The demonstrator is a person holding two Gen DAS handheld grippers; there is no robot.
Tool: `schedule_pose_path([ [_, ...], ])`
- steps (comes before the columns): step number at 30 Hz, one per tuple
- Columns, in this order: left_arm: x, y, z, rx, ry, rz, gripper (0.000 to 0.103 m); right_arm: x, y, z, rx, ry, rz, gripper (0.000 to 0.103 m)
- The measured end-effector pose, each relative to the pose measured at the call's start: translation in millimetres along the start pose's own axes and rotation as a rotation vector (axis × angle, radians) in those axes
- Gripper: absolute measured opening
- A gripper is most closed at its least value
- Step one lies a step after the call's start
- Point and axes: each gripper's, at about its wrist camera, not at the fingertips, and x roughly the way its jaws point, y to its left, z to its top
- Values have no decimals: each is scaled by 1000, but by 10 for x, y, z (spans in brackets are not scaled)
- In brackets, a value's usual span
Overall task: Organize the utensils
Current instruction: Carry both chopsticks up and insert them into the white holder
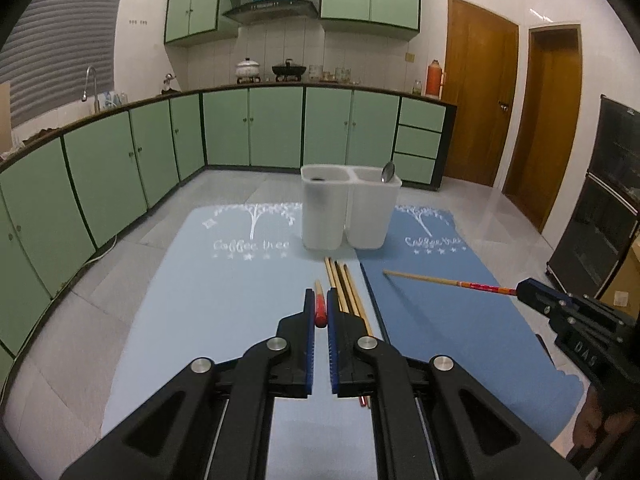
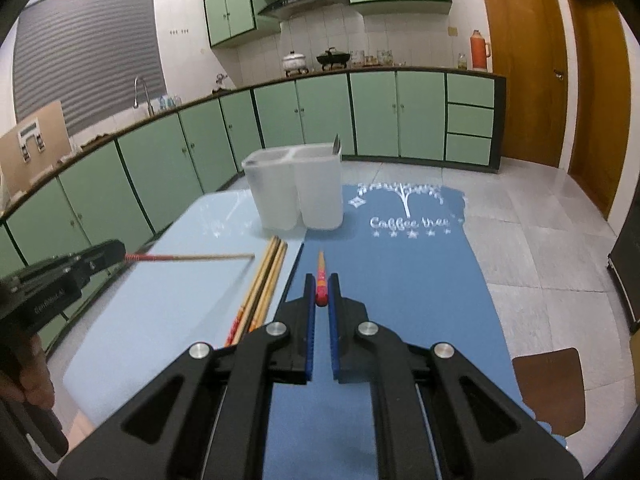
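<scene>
Gripping one chopstick each by its red end, the left gripper point(image 1: 320, 304) and right gripper point(image 2: 322, 290) hold them above the mats. Four chopsticks point(image 1: 344, 284) lie loose just right of the left gripper; one spoon point(image 1: 387, 172) stands in the two-compartment holder point(image 1: 344, 212) beyond.

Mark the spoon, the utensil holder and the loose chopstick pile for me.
spoon point(image 1: 388, 172), left wrist view, on its bowl above the rim.
utensil holder point(image 1: 324, 216), left wrist view, on its left compartment's front wall.
chopstick pile point(image 2: 269, 276), right wrist view, mid-shaft.
</scene>
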Motion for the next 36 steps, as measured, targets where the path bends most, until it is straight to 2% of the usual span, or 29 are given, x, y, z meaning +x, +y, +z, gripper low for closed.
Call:
schedule_pose_path([
  [8,-100,21,159,-4,-43,-16,6,-138,-89,236,36,-39,16,5],
  [22,-172,323,476,-82,-68,-60,6,-206,-180,567,61,-81,58,5],
  [26,-164,317,545,-71,-78,-63,6,-192,-186,669,57,-83,72,5],
  [36,-144,229,925,-15,-119,-92,6,-116,-165,1238,25,-74,113,5],
])
